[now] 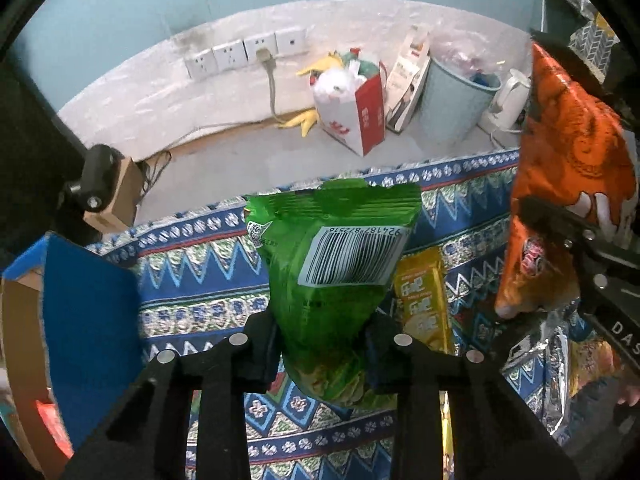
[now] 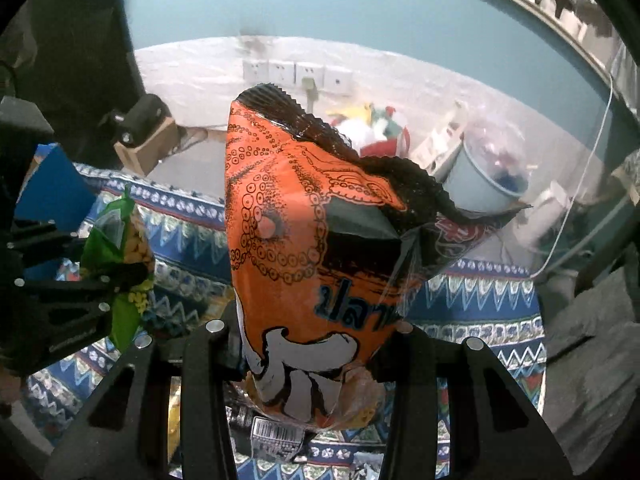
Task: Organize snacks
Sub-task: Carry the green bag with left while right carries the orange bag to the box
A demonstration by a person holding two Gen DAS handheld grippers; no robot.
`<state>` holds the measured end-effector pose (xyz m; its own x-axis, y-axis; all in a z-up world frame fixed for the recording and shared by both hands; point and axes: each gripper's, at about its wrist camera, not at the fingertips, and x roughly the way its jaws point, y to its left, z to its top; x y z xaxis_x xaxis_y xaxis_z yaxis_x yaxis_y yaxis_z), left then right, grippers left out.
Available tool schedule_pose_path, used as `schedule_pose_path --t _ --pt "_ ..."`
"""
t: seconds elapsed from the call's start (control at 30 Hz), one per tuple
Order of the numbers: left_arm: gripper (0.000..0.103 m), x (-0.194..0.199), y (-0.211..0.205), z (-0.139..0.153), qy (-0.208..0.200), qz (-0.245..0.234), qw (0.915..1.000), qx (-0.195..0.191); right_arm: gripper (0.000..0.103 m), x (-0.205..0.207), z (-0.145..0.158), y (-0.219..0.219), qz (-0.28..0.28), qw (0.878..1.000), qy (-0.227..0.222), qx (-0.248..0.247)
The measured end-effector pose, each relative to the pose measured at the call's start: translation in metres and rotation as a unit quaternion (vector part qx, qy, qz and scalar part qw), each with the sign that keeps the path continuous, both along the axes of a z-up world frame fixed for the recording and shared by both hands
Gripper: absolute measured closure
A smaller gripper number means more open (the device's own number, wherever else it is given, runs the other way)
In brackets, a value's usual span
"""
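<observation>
My left gripper [image 1: 324, 356] is shut on a green snack bag [image 1: 332, 264], barcode side up, lifted above the patterned cloth [image 1: 192, 276]. My right gripper [image 2: 316, 354] is shut on an orange snack bag [image 2: 296, 240] with an octopus drawing, also held in the air. The orange snack bag [image 1: 568, 168] hangs at the right of the left wrist view, with the right gripper's fingers [image 1: 560, 220] across it. In the right wrist view the green snack bag [image 2: 120, 240] and the left gripper [image 2: 120, 276] appear at the left. A yellow snack pack [image 1: 424, 300] lies on the cloth beneath.
A blue-flapped cardboard box [image 1: 88, 320] stands open at the left. Silver and other snack packets [image 1: 560, 364] lie at the right on the cloth. On the floor beyond are a red-and-white bag [image 1: 360, 116], a pale blue bin [image 1: 452, 100], a white kettle [image 1: 508, 100] and wall sockets [image 1: 244, 52].
</observation>
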<state>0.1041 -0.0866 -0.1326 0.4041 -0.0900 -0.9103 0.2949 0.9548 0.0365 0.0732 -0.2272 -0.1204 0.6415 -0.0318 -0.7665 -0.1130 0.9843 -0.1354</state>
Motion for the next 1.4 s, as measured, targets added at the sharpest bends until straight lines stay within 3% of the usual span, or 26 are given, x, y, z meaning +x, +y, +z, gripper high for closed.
schedule_pose_path --t 0.3,0.93,1.4 --pt "0.070 -0.017 0.011 0.024 -0.025 -0.007 0.9996 -0.013 0.063 -0.022 0.029 0.009 0.010 0.999 -0.032 0.016" --pt "0.070 -0.066 0.056 0.069 -0.078 -0.010 0.9969 0.004 0.063 -0.057 0.054 0.035 0.030 0.999 -0.026 0.018" --pt "0.071 -0.087 0.110 0.093 -0.103 0.029 0.9942 0.001 0.063 -0.056 0.067 0.098 0.088 0.995 -0.033 0.021"
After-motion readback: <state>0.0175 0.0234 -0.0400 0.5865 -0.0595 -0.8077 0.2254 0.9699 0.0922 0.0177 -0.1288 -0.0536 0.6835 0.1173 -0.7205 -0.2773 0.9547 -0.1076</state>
